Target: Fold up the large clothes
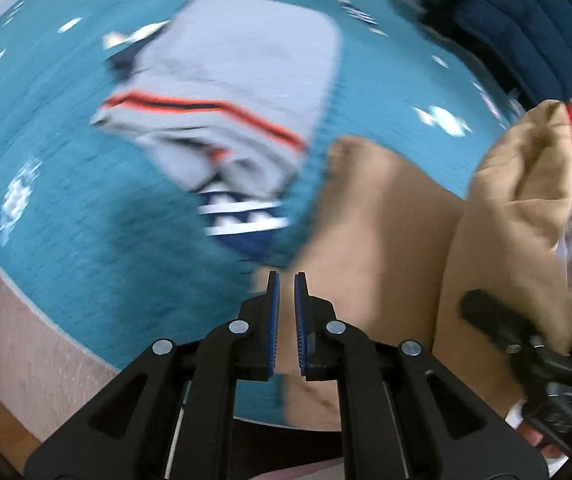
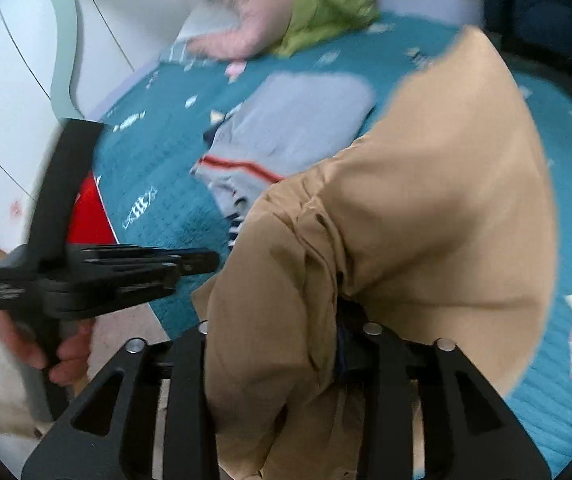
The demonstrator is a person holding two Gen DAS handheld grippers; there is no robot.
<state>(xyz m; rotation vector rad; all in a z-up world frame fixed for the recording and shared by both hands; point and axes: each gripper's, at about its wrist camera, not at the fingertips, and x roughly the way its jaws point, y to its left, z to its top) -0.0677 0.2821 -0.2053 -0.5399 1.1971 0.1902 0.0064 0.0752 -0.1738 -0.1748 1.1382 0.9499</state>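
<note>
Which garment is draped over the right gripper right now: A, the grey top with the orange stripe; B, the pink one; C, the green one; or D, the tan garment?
D: in the right wrist view the tan garment hangs over the right gripper, while the grey top lies folded on the teal bedspread.

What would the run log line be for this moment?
left gripper: near shut, empty, above tan garment | right gripper: tan garment draped between jaws, grip unclear | grey folded garment: on teal bedspread
</note>
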